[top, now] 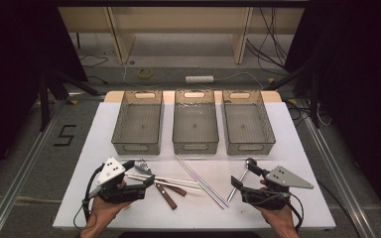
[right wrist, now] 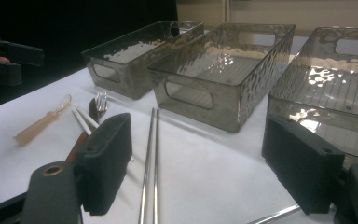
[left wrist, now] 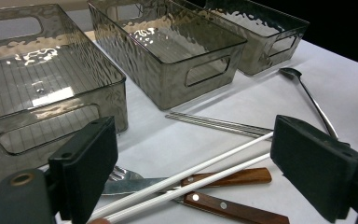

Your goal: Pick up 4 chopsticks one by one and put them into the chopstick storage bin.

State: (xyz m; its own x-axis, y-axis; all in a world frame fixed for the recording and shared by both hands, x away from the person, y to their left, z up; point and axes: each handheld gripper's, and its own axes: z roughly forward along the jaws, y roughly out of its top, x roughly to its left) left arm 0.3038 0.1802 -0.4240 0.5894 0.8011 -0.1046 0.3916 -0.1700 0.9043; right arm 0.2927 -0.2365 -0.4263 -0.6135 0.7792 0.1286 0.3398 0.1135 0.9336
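- Cutlery lies loose on the white table (top: 297, 148) in front of the bins, none of it sorted yet: a pair of white chopsticks (left wrist: 186, 175), two wooden-handled pieces (left wrist: 228, 176) crossing under them, a fork (right wrist: 101, 101), a pair of metal chopsticks (top: 201, 181) and a long metal spoon (top: 243, 176).
- The three smoky plastic bins stand in a row at the far side: left bin (top: 138, 121), middle bin (top: 195, 120), right bin (top: 248, 120). All three look empty, so I judge the sorting has barely begun, with every piece left to move.
- The left gripper (top: 139, 174) has its jaws spread wide, holding nothing; it sits just beside the white chopsticks, which run between its jaws in the left gripper view, and looks set to take them first.
- The right gripper (top: 244, 178) is also spread and empty, near the spoon's handle and the metal chopsticks.
- A translucent amber utensil (right wrist: 42, 122) lies apart, at the left in the right gripper view.
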